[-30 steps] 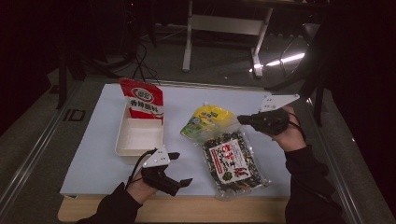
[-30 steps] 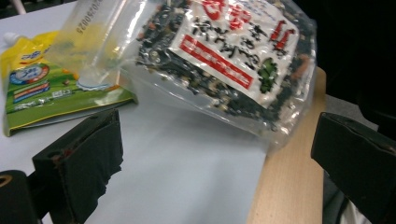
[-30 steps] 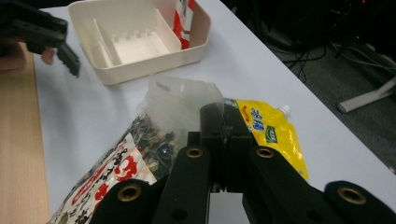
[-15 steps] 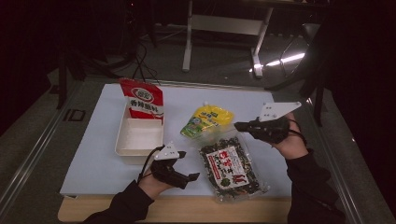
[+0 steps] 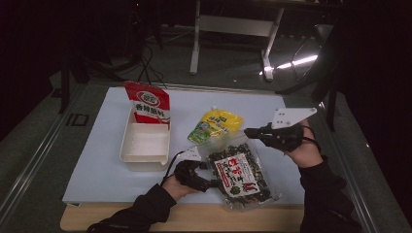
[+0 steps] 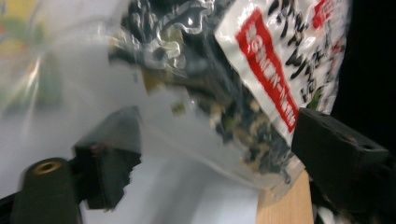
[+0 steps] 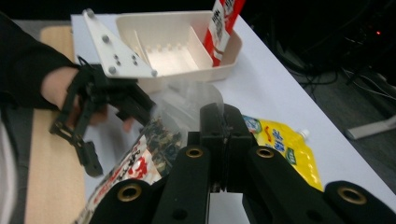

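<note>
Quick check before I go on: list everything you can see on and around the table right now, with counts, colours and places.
Table: one, white top with a wooden near edge.
Tray: one, cream, left of centre.
Red packet: one, red and white, standing in the tray's far end.
Yellow pouch: one, yellow-green, centre.
Seaweed bag: one, clear with dark contents, near edge, between the left gripper's fingers.
Left gripper: black, jaws just been closing.
Right gripper: black, shut, empty.

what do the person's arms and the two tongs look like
Both forearms wear dark long sleeves. The left tongs and right tongs are black, with blocky black jaws and brass-coloured pivot rivets. Each carries a pale three-cornered plate dotted with screws, and a thin black cable trails from the left one.
</note>
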